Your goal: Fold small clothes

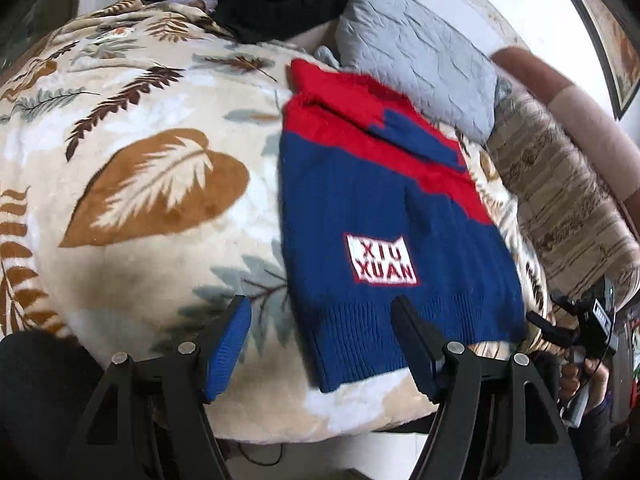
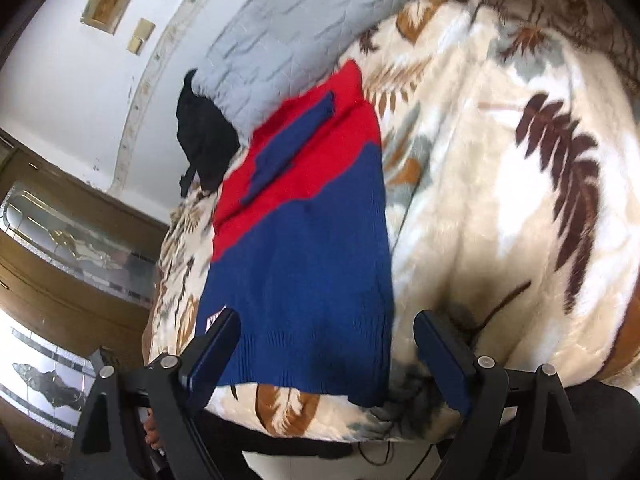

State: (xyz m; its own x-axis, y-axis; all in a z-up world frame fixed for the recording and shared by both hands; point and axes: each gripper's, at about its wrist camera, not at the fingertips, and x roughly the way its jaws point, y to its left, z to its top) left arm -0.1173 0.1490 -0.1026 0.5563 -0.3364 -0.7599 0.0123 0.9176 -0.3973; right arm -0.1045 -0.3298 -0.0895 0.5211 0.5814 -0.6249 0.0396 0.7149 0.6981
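Note:
A small knitted sweater [image 1: 380, 200] [image 2: 304, 260], blue below and red at the chest, lies flat on a leaf-patterned blanket [image 1: 140, 160] [image 2: 500, 160]. It bears a white "XIU XUAN" label [image 1: 382, 260], and a blue sleeve [image 2: 288, 148] is folded across the red part. My left gripper [image 1: 320, 304] hovers open over the hem's left corner, its pads not pressing the knit. My right gripper [image 2: 328, 316] stands wide open just above the hem's other side, holding nothing. In the left wrist view it shows at the far right edge as the right gripper [image 1: 576, 320].
A grey quilted pillow [image 1: 416, 60] [image 2: 288, 28] lies beyond the sweater's collar, with a black garment [image 1: 272, 0] [image 2: 204, 136] beside it. A striped cushion [image 1: 560, 208] runs along one side. The bed's near edge is just under both grippers. A wooden cabinet [image 2: 60, 220] stands off the bed.

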